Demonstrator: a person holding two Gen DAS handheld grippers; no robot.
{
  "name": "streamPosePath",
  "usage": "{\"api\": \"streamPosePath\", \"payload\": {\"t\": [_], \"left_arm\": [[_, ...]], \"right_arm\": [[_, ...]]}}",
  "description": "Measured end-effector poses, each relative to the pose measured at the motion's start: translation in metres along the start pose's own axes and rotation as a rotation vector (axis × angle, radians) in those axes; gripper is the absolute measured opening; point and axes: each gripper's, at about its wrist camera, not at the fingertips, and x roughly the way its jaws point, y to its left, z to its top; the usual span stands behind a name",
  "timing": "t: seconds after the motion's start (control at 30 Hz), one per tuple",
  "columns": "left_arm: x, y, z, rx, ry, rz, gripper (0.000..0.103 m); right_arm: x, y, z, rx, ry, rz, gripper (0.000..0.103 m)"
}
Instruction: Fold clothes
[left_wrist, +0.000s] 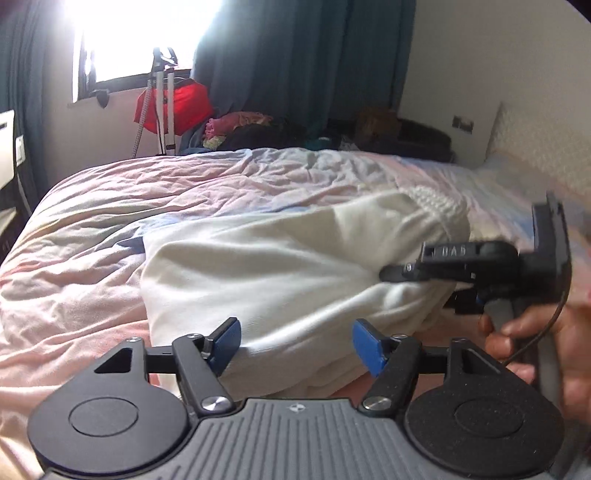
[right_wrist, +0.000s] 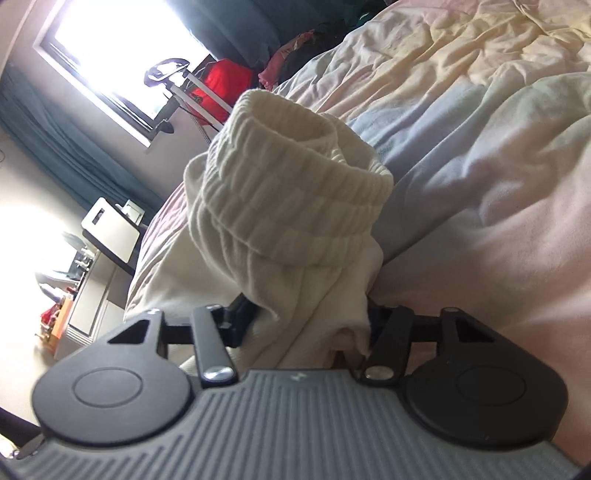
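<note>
A cream sweater with ribbed hems lies bunched on the bed. My left gripper is open, its blue pads either side of the sweater's near edge, holding nothing. My right gripper comes in from the right in the left wrist view, tilted on its side, with fabric pinched at its tip. In the right wrist view the right gripper has the sweater's fabric between its fingers, and the ribbed cuff stands up in front of it. The fingertips are hidden by the cloth.
The bed carries a rumpled pink and pale blue duvet. Behind it are teal curtains, a bright window, a red bag and a pile of clothes. A headboard is at right. A desk stands beside the bed.
</note>
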Motion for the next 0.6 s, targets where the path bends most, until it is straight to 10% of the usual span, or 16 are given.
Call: {"api": "streamPosePath", "payload": {"t": [0.2,0.33,0.6], "left_arm": [[-0.028,0.068,0.014,-0.407,-0.096,0.039,0.098],[0.001,0.108,0.008,-0.647,0.011,0.027,0.099],[0.053,0.111,-0.007,-0.708,0.186,-0.053,0.096]], "right_arm": [[-0.008,0.007,-0.003,0.012,-0.039,-0.034,0.04],[-0.014,0.014,-0.003,-0.01,-0.06,-0.042,0.039],[-0.016,0.015,0.003,0.004,-0.062,-0.029,0.039]]}}
